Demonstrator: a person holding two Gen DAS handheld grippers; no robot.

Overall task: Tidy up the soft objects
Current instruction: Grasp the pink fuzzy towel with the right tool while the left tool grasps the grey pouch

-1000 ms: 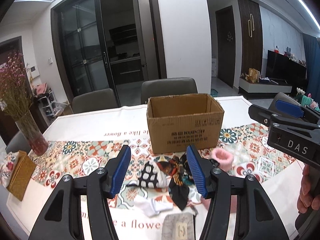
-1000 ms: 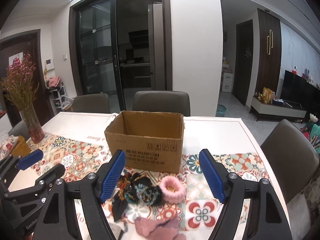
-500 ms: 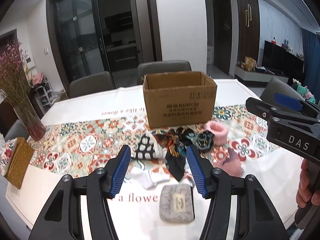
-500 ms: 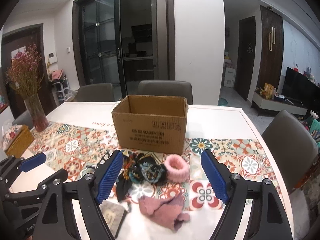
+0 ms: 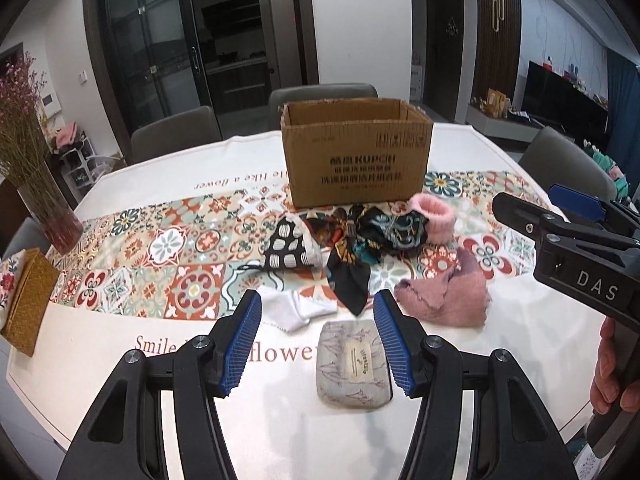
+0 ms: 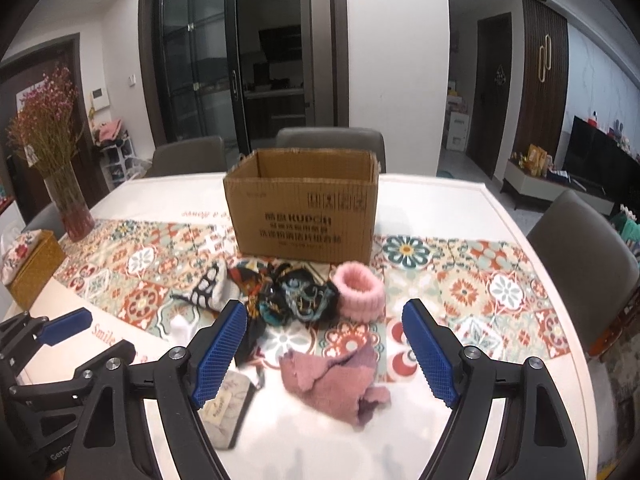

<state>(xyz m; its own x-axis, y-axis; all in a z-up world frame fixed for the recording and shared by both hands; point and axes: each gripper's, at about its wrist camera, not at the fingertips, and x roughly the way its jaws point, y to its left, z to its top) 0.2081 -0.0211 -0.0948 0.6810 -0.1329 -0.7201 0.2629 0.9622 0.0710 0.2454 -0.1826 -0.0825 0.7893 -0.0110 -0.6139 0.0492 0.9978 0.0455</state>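
Left wrist view: the left gripper (image 5: 318, 342) hangs spread wide and empty at lower centre, a grey pouch (image 5: 352, 364) lying between its fingertips, and the cardboard box (image 5: 356, 156) stands at upper centre. Right wrist view: the right gripper (image 6: 324, 354) is likewise wide and empty, with a pink cloth (image 6: 334, 380) between its fingertips and a pink fuzzy band (image 6: 358, 290) just above.

Both grippers' fingers (image 5: 394, 342) (image 6: 430, 354) spread, empty.

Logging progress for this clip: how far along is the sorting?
Nothing looks done: the visible part of the cardboard box holds nothing. Nothing in hand: left gripper and right gripper are open above the table. Left: pink cloth, pink scrunchie, dark scarves, white sock, grey pouch.
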